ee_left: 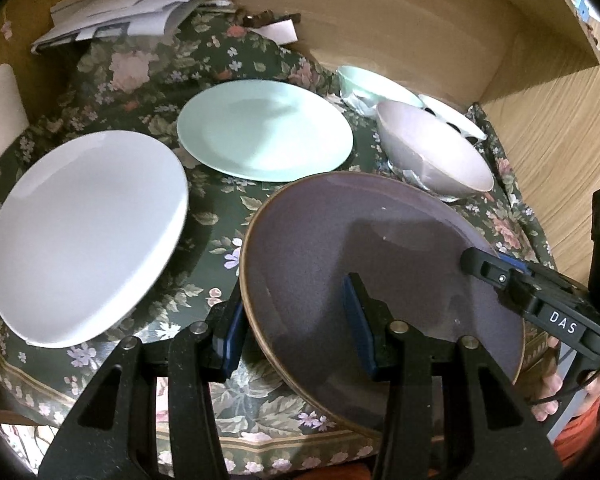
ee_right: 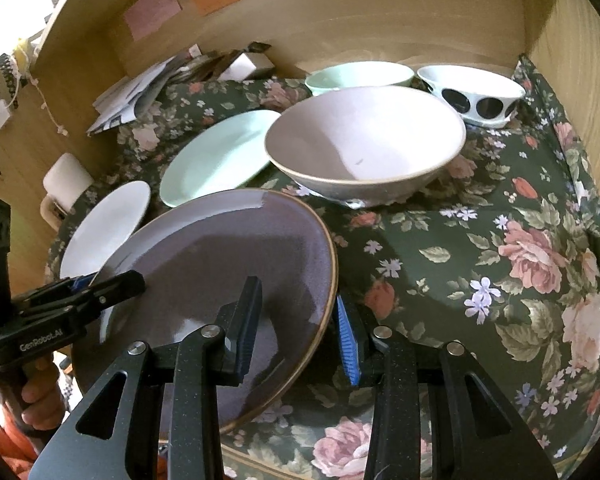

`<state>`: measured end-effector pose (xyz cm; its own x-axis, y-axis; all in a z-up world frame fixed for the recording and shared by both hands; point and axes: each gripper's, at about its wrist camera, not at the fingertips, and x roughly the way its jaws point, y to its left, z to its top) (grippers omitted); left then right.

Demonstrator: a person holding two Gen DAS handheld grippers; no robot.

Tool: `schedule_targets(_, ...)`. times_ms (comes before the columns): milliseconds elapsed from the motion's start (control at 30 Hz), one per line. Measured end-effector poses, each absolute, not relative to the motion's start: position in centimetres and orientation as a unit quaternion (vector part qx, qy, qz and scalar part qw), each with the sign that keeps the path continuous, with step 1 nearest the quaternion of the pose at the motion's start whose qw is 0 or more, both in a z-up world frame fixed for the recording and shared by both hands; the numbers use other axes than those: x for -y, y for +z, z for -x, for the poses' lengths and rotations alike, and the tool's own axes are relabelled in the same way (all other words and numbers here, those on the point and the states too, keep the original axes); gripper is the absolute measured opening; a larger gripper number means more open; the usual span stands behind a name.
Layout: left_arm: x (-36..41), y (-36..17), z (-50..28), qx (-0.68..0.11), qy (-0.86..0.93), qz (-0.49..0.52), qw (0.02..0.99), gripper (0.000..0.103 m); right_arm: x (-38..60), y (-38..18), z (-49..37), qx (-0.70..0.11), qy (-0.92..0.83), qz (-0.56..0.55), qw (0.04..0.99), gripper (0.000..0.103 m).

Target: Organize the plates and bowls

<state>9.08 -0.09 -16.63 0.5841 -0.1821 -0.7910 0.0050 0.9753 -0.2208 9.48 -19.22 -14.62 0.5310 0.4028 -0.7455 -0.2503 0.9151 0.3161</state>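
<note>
A purple plate (ee_left: 340, 240) (ee_right: 220, 256) with a brown rim hangs tilted over the floral cloth (ee_right: 480, 260), held from both sides. My left gripper (ee_left: 296, 332) is shut on its left rim, and it also shows as the left gripper (ee_right: 112, 284) in the right wrist view. My right gripper (ee_right: 296, 332) is shut on the opposite rim, with its tip (ee_left: 484, 268) reaching over the plate's right edge. A white plate (ee_left: 88, 236) and a mint plate (ee_left: 264, 130) lie on the cloth behind. A pale pink bowl (ee_right: 364, 140), a mint bowl (ee_right: 360, 74) and a white dotted bowl (ee_right: 472, 96) stand further back.
Wooden walls (ee_right: 380, 20) close in the back and the right side. Loose papers (ee_left: 128, 12) lie piled in the far left corner. A white cylinder-shaped thing (ee_right: 66, 178) stands at the left edge. Bare cloth lies to the right of the purple plate.
</note>
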Motion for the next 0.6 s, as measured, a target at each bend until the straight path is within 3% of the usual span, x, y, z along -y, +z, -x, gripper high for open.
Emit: schedule_targets(600,0.9,-18.2,-10.2,-0.467,-0.053,0.087,0.878,0.046,19.6,-16.2,-10.2,-0.463,0.175,-0.076,0.866,0.033)
